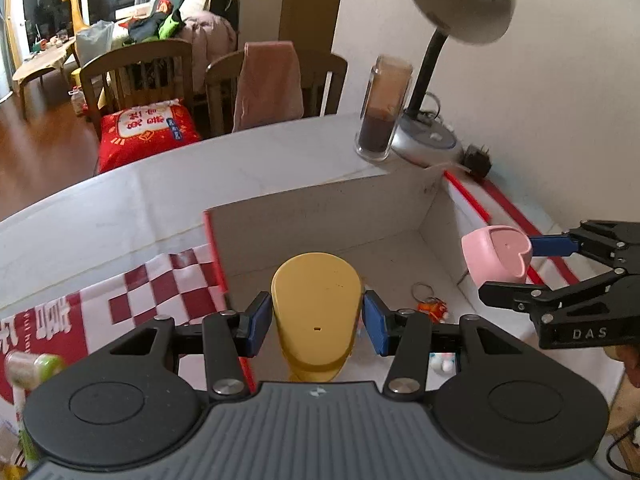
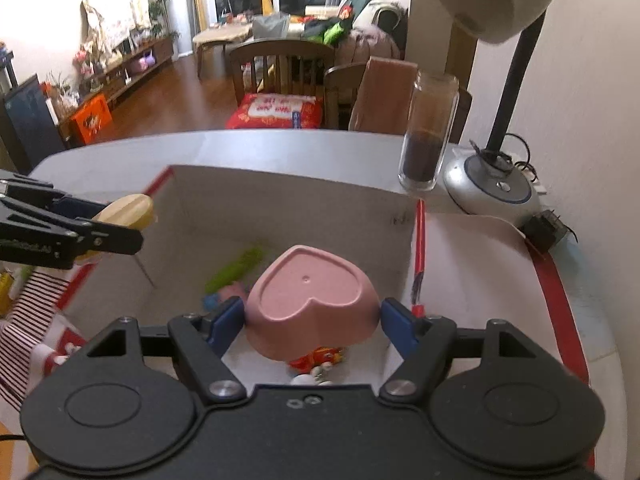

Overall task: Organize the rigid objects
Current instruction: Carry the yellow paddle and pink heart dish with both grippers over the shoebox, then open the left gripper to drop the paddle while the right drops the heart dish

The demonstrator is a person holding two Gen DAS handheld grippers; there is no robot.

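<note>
Now the left gripper [image 1: 316, 320] squeezes a yellow cup [image 1: 316, 304], and the right gripper [image 2: 312, 320] squeezes a pink heart bowl [image 2: 312, 300] by the sides. Both look light, hard and smooth.

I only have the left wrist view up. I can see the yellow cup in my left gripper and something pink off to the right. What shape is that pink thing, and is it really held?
Observer: The right wrist view shows the pink dish is heart-shaped, carried bottom side toward the camera, with both blue pads of the right gripper pressed on its sides.
Operator: Is anything already in the box under it?
Observer: Yes. A green toy lies on the floor of the white box, toward the back left, which your view hides behind the yellow cup.
Operator: And my left gripper, where is it from there?
Observer: The left gripper sits at the box's left wall, cup in its jaws.
</note>
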